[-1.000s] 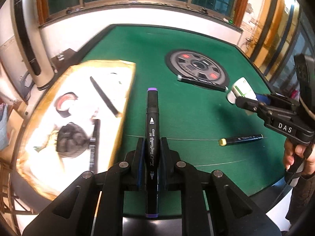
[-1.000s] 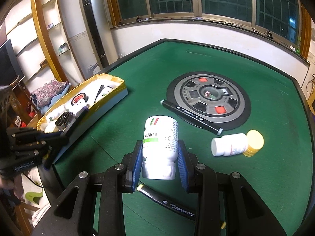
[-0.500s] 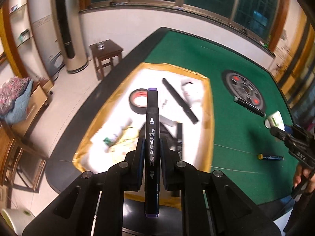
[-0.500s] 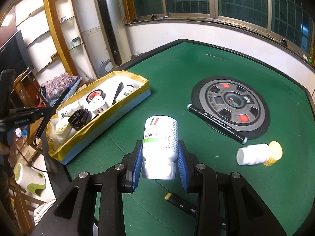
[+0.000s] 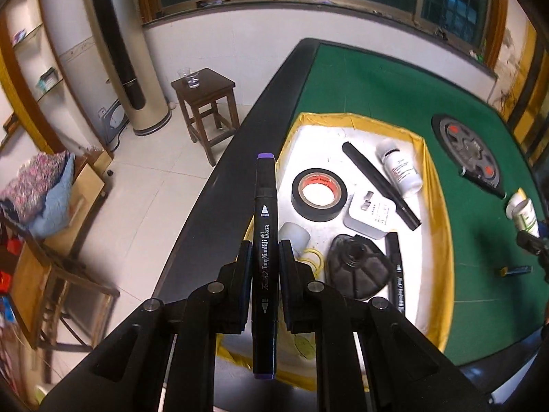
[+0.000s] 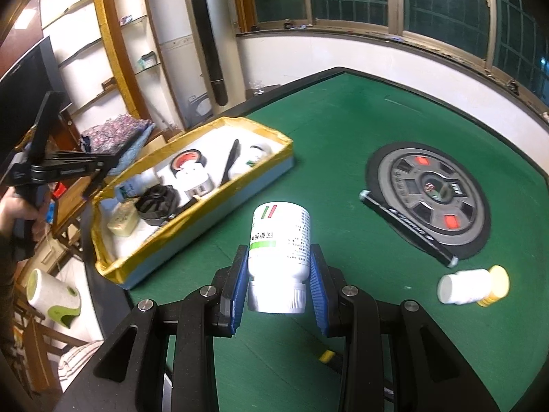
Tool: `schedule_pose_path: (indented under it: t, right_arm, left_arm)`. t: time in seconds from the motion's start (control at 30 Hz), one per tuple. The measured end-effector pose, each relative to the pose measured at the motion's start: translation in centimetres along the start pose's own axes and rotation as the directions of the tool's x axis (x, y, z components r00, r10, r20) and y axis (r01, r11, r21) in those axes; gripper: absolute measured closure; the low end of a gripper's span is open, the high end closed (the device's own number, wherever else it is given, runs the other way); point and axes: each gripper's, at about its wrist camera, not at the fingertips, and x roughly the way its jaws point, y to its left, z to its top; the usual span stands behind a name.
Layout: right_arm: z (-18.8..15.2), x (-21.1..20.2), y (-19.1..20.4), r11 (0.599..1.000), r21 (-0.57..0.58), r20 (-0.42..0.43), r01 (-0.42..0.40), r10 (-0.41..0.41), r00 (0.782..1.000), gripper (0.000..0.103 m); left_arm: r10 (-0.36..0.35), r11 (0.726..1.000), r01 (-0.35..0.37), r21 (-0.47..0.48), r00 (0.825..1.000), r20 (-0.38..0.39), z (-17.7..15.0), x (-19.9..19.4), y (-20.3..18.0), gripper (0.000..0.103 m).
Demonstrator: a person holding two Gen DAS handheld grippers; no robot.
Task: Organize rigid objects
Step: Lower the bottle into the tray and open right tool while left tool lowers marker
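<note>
While its two pads press on the barrel of a black marker [image 5: 263,237], the left hand-held gripper [image 5: 263,257] sits at lower centre of the left wrist view. The marker runs straight up the frame, slim and dark, with white lettering along its side and a purple cap at each end; its upper tip lies over the black edge of the counter [image 5: 219,185]. Right of it is a yellow-rimmed tray [image 5: 442,226] with a white floor, holding a roll of black tape [image 5: 318,195], a long black pen [image 5: 379,185], a small white bottle [image 5: 399,170], a white plug adapter [image 5: 370,216], a black ribbed part [image 5: 357,267] and another marker [image 5: 398,274].

At lower centre of the right wrist view, the right hand-held gripper [image 6: 279,281] pinches a white pill bottle [image 6: 279,240] between blue pads. The bottle has a ribbed white cap toward the camera, a green band, red and green stripes and fine print. Beyond it on the green felt lie a round grey disc [image 6: 429,202], a black marker [image 6: 408,230] against the disc's rim, and at right a white bottle with a yellow cap [image 6: 471,285] on its side.
</note>
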Motion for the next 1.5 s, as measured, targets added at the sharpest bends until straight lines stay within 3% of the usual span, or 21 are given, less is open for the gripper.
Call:
schedule_pose_path:
  t: [0.3, 0.6, 0.8, 1.1, 1.5]
  right_arm:
    - [2.4, 2.5, 4.7, 0.994, -0.069, -0.022, -0.083, 0.081, 0.996, 0.073]
    - [4.2, 5.2, 7.3, 0.988, -0.072, -0.06, -0.138, 0.133, 0.989, 0.073]
    - [4.8, 7.0, 7.4, 0.988, -0.044, -0.087, -0.149, 0.145, 0.986, 0.073]
    - [5.0, 7.3, 7.6, 0.986, -0.066, -0.098, -0.15, 0.143, 0.985, 0.073]
    - [5.8, 8.4, 7.7, 0.987, -0.08, -0.119, -0.138, 0.128, 0.985, 0.073]
  left_arm:
    - [-0.04, 0.996, 0.044, 0.084, 0.998, -0.043, 3.1, 3.5, -1.5, 0.09]
    - [-0.072, 0.992, 0.078, 0.095, 0.995, -0.07, 6.6, 6.7, -2.5, 0.09]
    - [-0.028, 0.989, 0.038, 0.145, 0.997, -0.068, 8.1, 8.3, -3.3, 0.09]
    - [-0.012, 0.979, 0.028, 0.203, 0.997, -0.08, 7.1, 9.0, -3.2, 0.09]
    - [-0.034, 0.981, 0.046, 0.189, 0.997, -0.07, 6.6, 9.5, -3.0, 0.09]
